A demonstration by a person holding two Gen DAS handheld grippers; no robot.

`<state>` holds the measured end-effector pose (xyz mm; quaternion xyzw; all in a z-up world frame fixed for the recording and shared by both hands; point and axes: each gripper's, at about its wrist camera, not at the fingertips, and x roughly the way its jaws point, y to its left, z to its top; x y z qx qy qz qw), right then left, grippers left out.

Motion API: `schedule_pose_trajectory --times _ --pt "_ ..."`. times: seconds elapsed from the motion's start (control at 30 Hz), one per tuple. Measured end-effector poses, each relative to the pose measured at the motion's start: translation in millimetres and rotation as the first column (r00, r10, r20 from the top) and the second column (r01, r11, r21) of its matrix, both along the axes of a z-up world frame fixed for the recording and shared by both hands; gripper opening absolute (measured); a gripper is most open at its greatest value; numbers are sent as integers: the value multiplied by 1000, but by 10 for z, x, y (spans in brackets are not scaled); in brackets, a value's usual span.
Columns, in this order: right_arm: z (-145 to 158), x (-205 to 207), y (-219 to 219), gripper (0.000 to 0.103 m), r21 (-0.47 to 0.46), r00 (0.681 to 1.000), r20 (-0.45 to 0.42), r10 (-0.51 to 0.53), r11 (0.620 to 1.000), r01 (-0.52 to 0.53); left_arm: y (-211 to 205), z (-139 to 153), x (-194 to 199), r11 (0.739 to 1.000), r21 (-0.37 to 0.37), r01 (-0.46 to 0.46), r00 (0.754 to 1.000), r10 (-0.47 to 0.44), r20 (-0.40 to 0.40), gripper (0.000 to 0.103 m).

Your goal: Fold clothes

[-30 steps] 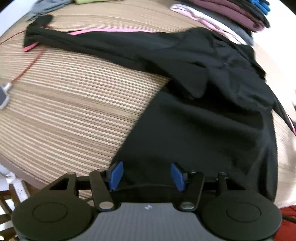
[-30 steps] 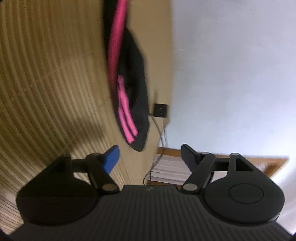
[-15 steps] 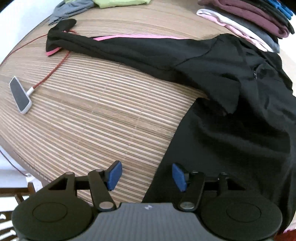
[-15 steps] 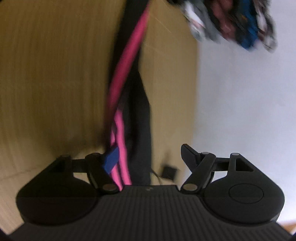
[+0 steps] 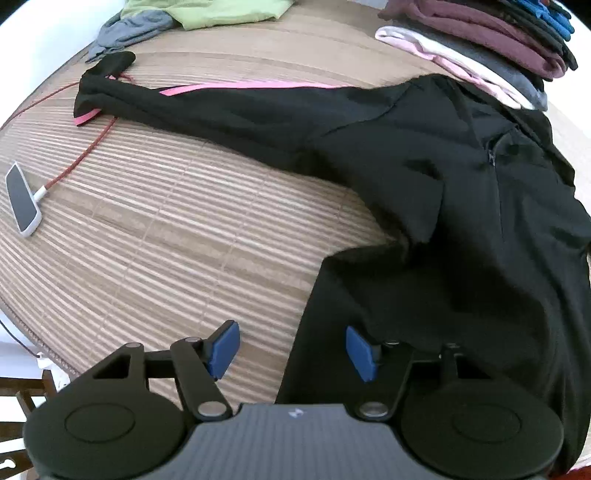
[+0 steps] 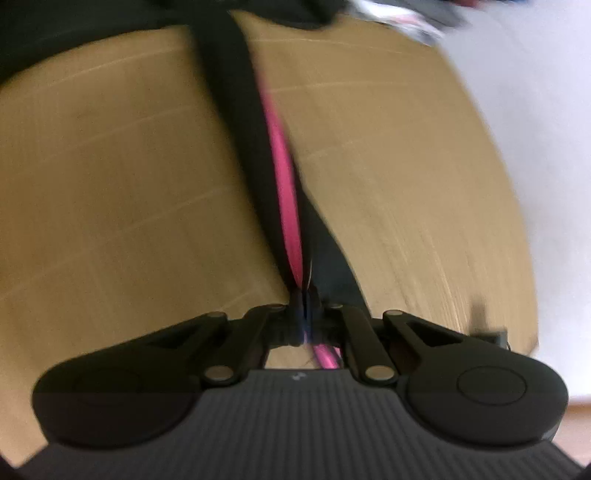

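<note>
Two grippers work one black jacket, which lies spread across the counter with a sleeve stretched out toward the far left. A second ago the right gripper hung above the other sleeve with its jaws wide apart; now they are clenched on that sleeve's cuff end, the pink stripe running straight out from between them. That grip likely means the sleeve is about to be carried inward over the body for the first fold. The left gripper has slid toward the jacket's near-left hem edge; its jaws are opening, the edge lying below the gap, nothing pinched.

Ribbed bamboo matting covers the counter. A phone on a red cable rests at its left. Folded clothes are stacked at the far right, loose green and grey garments at the far left. Pale floor shows beyond the counter's edge.
</note>
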<state>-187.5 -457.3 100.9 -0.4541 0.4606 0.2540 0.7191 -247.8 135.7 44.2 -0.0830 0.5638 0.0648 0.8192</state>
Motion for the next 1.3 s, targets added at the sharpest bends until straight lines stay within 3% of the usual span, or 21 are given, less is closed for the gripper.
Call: schedule_pose_trajectory --times 0.13,0.23,0.33,0.4,0.43,0.53,0.6,0.67,0.73,0.83,0.97,1.03,1.07,1.13,1.2,1.27,1.3 --pt "774 -81 -62 5 59 981 -174 86 995 -77 17 -2 12 1000 -9 -3 1000 3 15 67" --pt "915 761 -251 5 63 969 -243 30 998 -15 2 -10 29 1000 12 15 1000 -15 4 67" --pt "442 1597 -488 16 -109 963 -157 -217 973 202 -8 -16 75 999 32 32 999 -31 -23 67" --pt "176 1886 -598 18 -172 944 15 -330 929 327 -28 -9 91 999 28 39 998 -37 -44 67" --pt "121 1873 -623 18 -143 937 70 -343 926 350 -32 -3 89 999 25 48 998 -47 -50 67" --pt "21 1547 -634 49 -40 934 121 -337 938 343 -44 3 65 998 33 62 996 -59 -63 67" --pt "-80 1118 -561 74 -38 943 141 -300 951 308 -30 1 48 999 24 46 997 -45 -58 67" --pt "-190 640 -434 87 -18 964 152 -220 974 225 -27 0 43 999 16 33 998 -32 -50 68" --pt "-319 323 -364 87 13 970 153 -191 981 191 -35 -8 51 999 17 30 999 -29 -46 70" --pt "-521 189 -332 87 75 951 175 -255 967 245 -76 -19 91 998 29 52 998 -51 -48 74" --pt "-663 188 -420 86 87 910 305 -281 960 267 -85 -20 135 997 33 63 997 -61 -55 73" --pt "-717 274 -459 53 80 889 329 -318 947 310 -77 -21 136 998 32 61 997 -59 -52 73" --pt "-760 287 -482 14 67 879 329 -344 938 341 -73 -21 134 998 31 58 997 -56 -49 73" --pt "-796 276 -547 9 79 856 318 -408 911 405 -72 -23 125 998 30 50 998 -49 -44 73" --pt "-624 269 -687 9 222 798 247 -549 834 505 -67 -17 120 999 27 46 998 -45 -44 73" --pt "-357 247 -906 9 402 721 124 -681 699 591 -38 -9 118 999 16 38 998 -37 -43 72" --pt "-196 224 -1058 9 500 691 43 -721 614 610 -23 -4 116 999 9 33 999 -32 -42 71"
